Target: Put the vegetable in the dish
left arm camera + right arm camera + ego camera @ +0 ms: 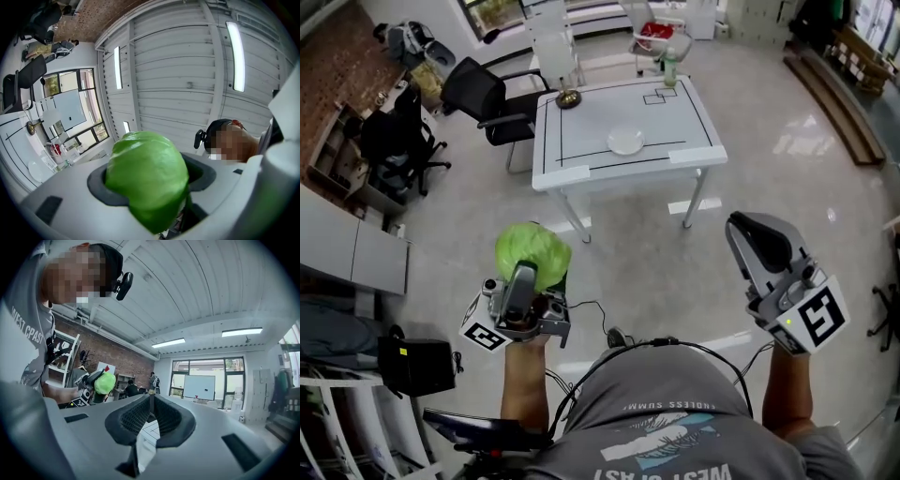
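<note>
A round green cabbage-like vegetable is clamped in my left gripper, held up at waist height well short of the table. It fills the jaws in the left gripper view, vegetable. A small white dish rests near the front middle of the white table. My right gripper is raised at the right, jaws closed together with nothing between them. In the right gripper view the vegetable shows small at the left.
The table stands a few steps ahead on a glossy grey floor. A brownish bowl sits at its far left corner and a bottle at the far edge. Black office chairs stand left of the table; desks and shelving line the left side.
</note>
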